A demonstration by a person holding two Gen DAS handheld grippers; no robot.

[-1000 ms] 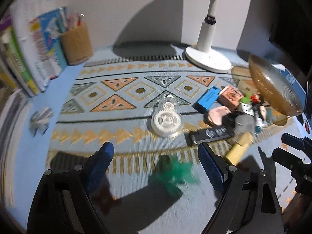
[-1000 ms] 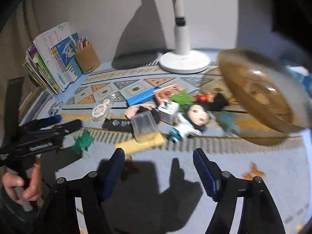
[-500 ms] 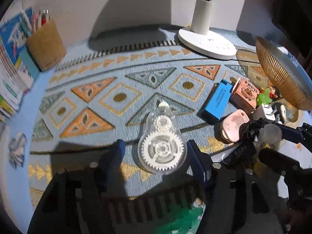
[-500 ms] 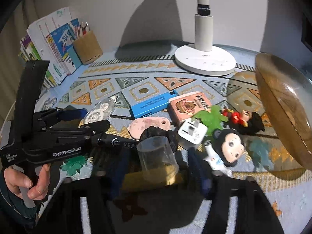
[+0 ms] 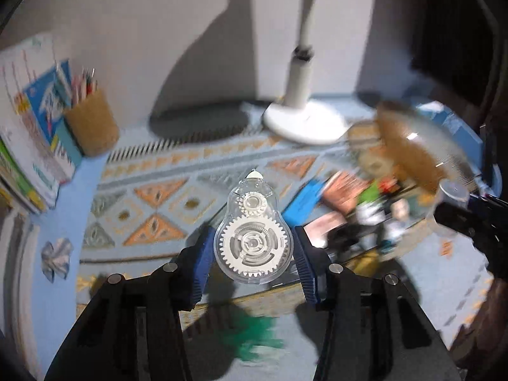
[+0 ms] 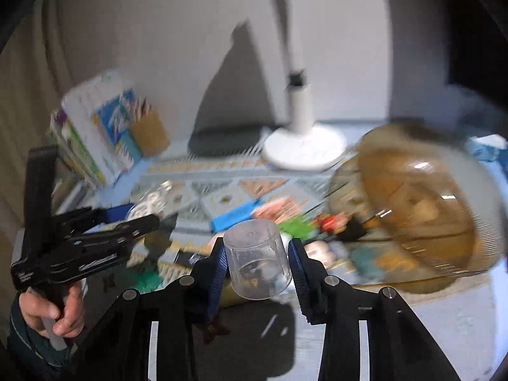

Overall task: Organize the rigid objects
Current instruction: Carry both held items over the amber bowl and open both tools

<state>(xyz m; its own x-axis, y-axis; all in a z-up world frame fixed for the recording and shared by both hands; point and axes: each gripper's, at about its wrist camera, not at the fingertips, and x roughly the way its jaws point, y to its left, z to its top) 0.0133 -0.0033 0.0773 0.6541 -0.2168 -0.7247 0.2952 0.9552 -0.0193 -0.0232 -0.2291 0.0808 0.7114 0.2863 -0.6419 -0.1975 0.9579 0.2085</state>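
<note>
My left gripper [image 5: 252,250] is shut on a clear correction-tape dispenser [image 5: 252,238] with white gears and holds it above the patterned mat [image 5: 152,197]. My right gripper [image 6: 257,266] is shut on a clear plastic cup [image 6: 257,263], lifted off the mat. The left gripper also shows in the right wrist view [image 6: 127,219], with the dispenser [image 6: 149,201]. A pile of small items lies on the mat's right side: a blue box [image 6: 236,217], a pink card box [image 6: 279,208], a green toy [image 6: 297,227] and small figures, all blurred.
A tilted amber glass bowl [image 6: 422,206] stands at the right. A white lamp base [image 5: 304,122] is at the back. A cork pencil holder [image 5: 92,123] and books [image 5: 28,146] stand at the left. A green scrap [image 5: 254,339] lies near me.
Both grippers closed and lifted: the left took the tape dispenser off the mat, the right took the clear cup off the pile. The views are blurred with motion.
</note>
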